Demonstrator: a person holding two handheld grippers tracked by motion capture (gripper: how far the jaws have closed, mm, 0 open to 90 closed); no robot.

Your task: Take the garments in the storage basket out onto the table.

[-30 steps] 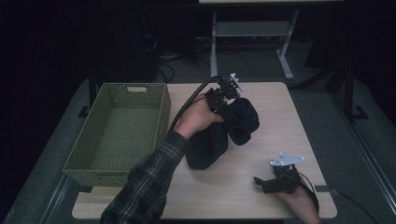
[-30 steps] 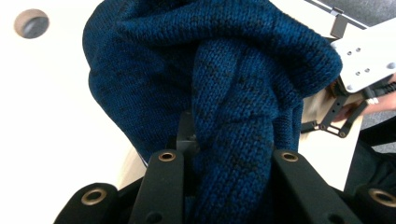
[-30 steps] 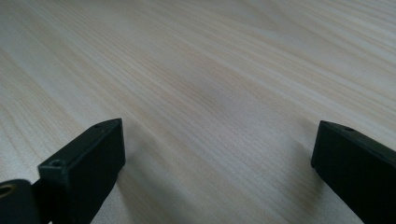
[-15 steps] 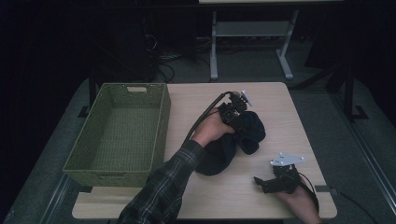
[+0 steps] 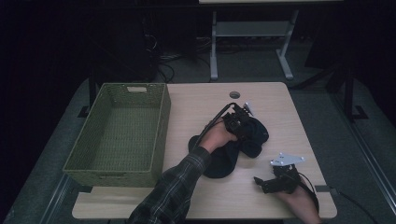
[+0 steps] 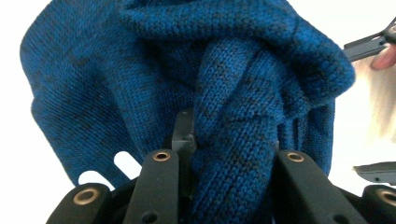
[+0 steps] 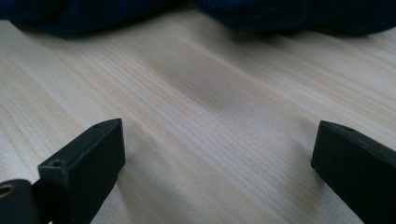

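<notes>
High view: left hand-held gripper (image 5: 243, 122), jaws just easing apart around the dark-blue knitted garment (image 5: 233, 149) at 3 o'clock of the green woven basket (image 5: 119, 130), may snag it; right hand-held gripper (image 5: 264, 183) rests open.

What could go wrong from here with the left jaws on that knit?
1. The left gripper holds only a bunched fold of the blue knit garment. Its jaws have just been opening, so the fold may slip free.
2. Most of the garment lies loose on the table, so lifting it toward the green basket could drag it or snag it on the rim.
3. The right gripper rests open on the table beside the garment, and trailing cloth might catch on it.
</notes>
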